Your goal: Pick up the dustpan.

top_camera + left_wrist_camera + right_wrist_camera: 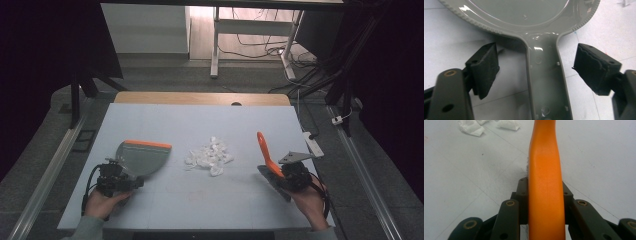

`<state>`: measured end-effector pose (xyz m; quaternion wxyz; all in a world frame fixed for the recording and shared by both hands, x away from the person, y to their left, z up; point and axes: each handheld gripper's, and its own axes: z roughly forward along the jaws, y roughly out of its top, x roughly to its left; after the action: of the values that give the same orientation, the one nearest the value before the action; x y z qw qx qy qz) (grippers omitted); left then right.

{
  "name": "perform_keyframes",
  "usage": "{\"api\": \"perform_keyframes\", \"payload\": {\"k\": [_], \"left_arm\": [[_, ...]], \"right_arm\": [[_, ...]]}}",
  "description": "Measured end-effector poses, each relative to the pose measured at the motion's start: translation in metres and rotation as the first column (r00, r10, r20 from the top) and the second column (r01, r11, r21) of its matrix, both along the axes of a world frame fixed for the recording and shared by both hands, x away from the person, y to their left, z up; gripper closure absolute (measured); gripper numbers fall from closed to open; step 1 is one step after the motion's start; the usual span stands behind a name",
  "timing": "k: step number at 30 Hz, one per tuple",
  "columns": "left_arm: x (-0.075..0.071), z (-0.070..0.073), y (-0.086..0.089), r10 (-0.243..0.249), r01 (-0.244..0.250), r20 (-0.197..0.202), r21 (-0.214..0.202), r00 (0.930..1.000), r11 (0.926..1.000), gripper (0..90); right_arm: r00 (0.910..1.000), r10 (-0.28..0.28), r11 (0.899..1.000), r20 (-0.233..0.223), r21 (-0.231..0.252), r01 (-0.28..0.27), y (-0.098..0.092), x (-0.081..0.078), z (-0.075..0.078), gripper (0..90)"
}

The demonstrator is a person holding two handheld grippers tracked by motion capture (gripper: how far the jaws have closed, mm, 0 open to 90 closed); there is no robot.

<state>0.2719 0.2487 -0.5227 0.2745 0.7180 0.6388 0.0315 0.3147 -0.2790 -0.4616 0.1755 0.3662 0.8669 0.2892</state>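
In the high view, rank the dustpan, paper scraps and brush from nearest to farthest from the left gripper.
1. Dustpan, right at the left gripper, handle between its fingers.
2. Paper scraps, mid-table.
3. Brush, far right, in the right gripper.

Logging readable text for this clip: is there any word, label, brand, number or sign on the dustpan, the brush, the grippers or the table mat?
None can be read.
dustpan: plain grey plastic with small moulded dimples, no lettering.
brush: plain orange handle, no mark.
left gripper and right gripper: black jaws, no print.
table mat: blank, scattered with white paper scraps.
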Motion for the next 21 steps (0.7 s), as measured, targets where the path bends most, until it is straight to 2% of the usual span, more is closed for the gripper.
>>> {"api": "perform_keyframes", "payload": {"k": [7, 21], "left_arm": [[0.0012, -0.0021, -0.0019, -0.006, 0.006, 0.0, -0.005, 1.0, 1.0, 31.1], [0.0024, -0.0025, 0.0012, 0.029, -0.028, 0.019, -0.038, 0.9994, 0.9989, 50.0]], "right_arm": [[1.0, 0.001, 1.0, 0.0, -0.003, -0.001, 0.0006, -0.0001, -0.0002, 70.4], [1.0, -0.003, 1.0, -0.001, -0.004, 0.003, -0.0002, 0.0, -0.0005, 70.4]]}}
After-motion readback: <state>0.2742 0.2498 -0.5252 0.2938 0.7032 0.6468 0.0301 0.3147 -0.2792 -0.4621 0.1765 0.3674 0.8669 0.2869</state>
